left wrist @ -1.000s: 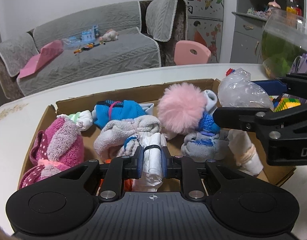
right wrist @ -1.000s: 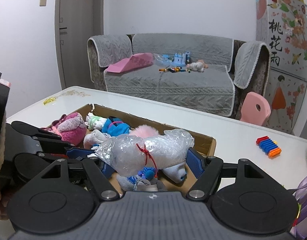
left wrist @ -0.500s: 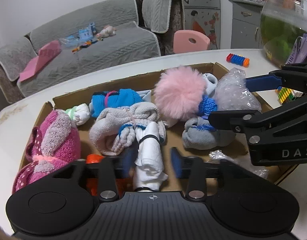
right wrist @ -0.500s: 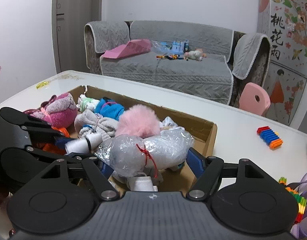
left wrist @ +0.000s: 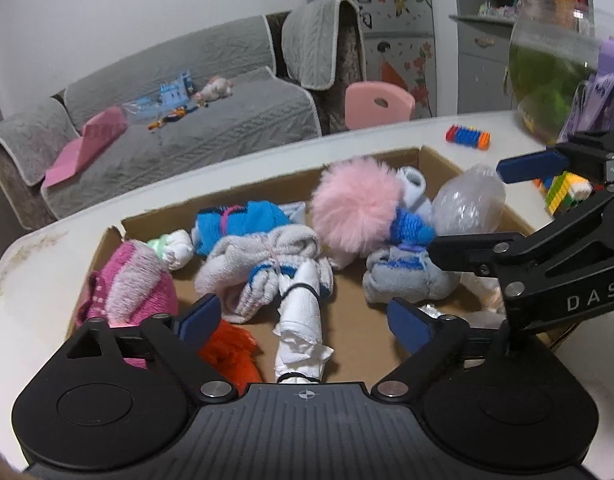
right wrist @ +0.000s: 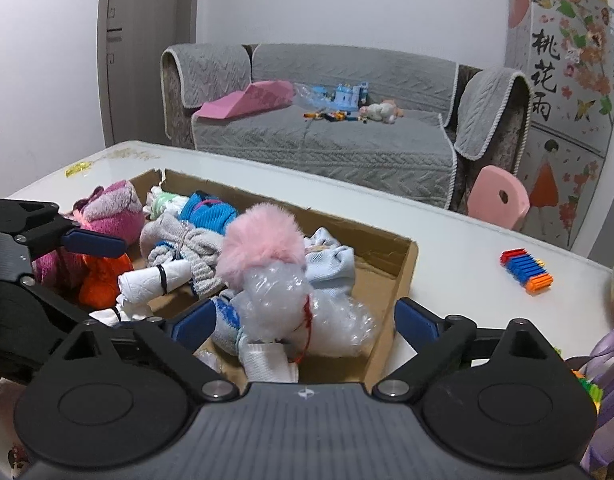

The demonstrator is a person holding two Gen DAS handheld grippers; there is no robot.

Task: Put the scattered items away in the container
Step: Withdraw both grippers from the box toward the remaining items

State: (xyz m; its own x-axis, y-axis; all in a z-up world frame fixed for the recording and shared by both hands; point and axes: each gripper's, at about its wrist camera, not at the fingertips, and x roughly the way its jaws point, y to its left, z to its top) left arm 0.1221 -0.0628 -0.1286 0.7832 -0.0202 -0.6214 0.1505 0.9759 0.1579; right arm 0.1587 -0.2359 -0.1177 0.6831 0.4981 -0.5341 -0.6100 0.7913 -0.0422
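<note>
A cardboard box point(left wrist: 435, 162) point(right wrist: 405, 280) on the white table holds rolled socks, a pink pompom point(left wrist: 357, 208) point(right wrist: 263, 246) and an orange item point(left wrist: 227, 354). My left gripper point(left wrist: 303, 322) is open above a white cloth roll point(left wrist: 301, 322) point(right wrist: 155, 282) lying in the box. My right gripper point(right wrist: 305, 324) is open above a clear plastic bag point(right wrist: 299, 308) point(left wrist: 469, 204) resting in the box's right end. The right gripper also shows in the left wrist view point(left wrist: 479, 210).
A stack of blue, red and orange clips point(left wrist: 467, 136) point(right wrist: 525, 270) lies on the table beyond the box. Coloured bricks point(left wrist: 567, 192), a glass fishbowl point(left wrist: 555, 76) and a purple bag point(right wrist: 611, 372) stand at the right. A pink chair point(right wrist: 497, 198) and sofa are behind.
My left gripper opened and let go of the white cloth roll into the box. My right gripper opened wider and released the plastic bag, which now lies in the box.
</note>
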